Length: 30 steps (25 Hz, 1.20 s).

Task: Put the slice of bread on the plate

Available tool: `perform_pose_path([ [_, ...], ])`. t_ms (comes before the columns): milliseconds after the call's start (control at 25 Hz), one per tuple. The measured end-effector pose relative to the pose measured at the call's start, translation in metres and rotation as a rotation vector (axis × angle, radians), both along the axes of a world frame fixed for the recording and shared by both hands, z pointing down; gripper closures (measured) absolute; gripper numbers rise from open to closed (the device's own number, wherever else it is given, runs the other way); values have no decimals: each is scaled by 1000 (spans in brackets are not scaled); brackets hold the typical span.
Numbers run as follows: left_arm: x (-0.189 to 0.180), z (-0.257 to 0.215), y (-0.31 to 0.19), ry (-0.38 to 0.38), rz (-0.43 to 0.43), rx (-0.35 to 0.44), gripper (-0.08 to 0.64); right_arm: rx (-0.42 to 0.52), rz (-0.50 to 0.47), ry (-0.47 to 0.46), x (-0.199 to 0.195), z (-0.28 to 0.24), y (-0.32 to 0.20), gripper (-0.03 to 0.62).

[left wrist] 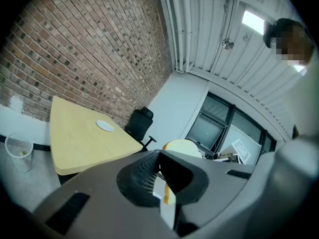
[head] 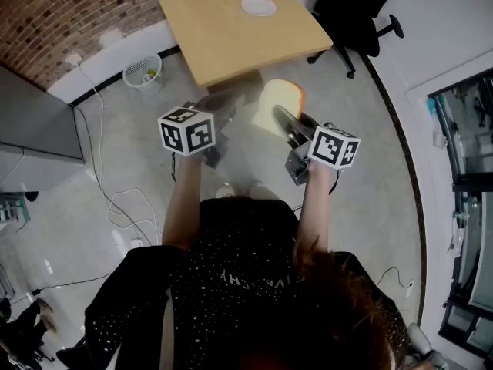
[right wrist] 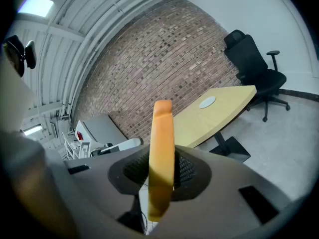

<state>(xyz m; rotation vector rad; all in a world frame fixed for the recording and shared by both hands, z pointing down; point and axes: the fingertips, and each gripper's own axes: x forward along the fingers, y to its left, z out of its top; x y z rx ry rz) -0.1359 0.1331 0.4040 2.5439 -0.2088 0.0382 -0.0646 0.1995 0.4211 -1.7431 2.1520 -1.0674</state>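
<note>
Two tongs are held out in front of the person. The right tongs [right wrist: 162, 156] are clamped on the pale slice of bread with an orange-brown crust [right wrist: 161, 148]. They hold it on edge, so its long axis runs up out of the jaws and its broad faces turn to either side. The left tongs [left wrist: 162, 178] grip nothing; their jaws stand slightly apart, and only floor and the bread beyond show through the gap. In the head view the two sit side by side, the bread just right of the left tongs.

The small round white plate [head: 258, 5] lies straight ahead and a little to the left of the bread. It sits toward the far side of the light wooden counter [head: 223, 45], well apart from both tongs. The person stands back on the grey floor [head: 131, 168], short of the counter's near edge.

The right hand carries the slice, so I judge it the one to make the delivery. The bread must travel forward over the near edge and tip from upright to flat before release. The task looks about midway, with the slice in hand but not yet placed.
</note>
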Motion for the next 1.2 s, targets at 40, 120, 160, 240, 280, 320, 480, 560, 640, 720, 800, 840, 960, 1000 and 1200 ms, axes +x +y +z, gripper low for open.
perform_pose_path([
  [40, -1, 2, 0, -5, 6, -3, 551, -2, 3, 1, -3, 1, 0, 497],
  [120, -2, 5, 0, -14, 17, -4, 551, 0, 18, 4, -6, 3, 1, 497],
  [160, -1, 6, 0, -18, 18, 1, 551, 5, 34, 7, -5, 2, 1, 497],
  [240, 0, 9, 0, -33, 10, 23, 551, 24, 82, 20, 0, 1, 1, 497],
  [280, 2, 11, 0, -45, 3, 38, 551, 33, 109, 30, 3, 1, 1, 497],
  [320, 5, 13, -1, -57, -2, 51, 551, 43, 133, 39, 7, 1, 2, 497],
  [480, 22, 18, -5, -72, 4, 59, 551, 81, 174, 15, 26, -1, -2, 497],
  [560, 34, 21, -12, -82, 5, 52, 551, 86, 190, -13, 40, 1, -9, 497],
  [640, 45, 24, -24, -96, -9, 42, 551, 81, 190, -30, 54, 3, -19, 497],
  [720, 56, 26, -39, -109, -37, 25, 551, 74, 182, -37, 69, 3, -33, 497],
  [800, 69, 24, -52, -112, -58, 14, 551, 75, 176, -40, 85, 1, -47, 497],
  [840, 77, 23, -58, -108, -63, 12, 551, 80, 171, -40, 92, -2, -55, 497],
  [960, 98, 23, -75, -99, -75, 0, 551, 78, 147, -27, 110, -6, -78, 497],
  [1000, 105, 24, -81, -101, -79, -5, 551, 69, 140, -20, 116, -4, -85, 497],
  [1200, 136, 31, -104, -133, -101, 2, 551, 52, 118, -14, 148, -1, -110, 497],
])
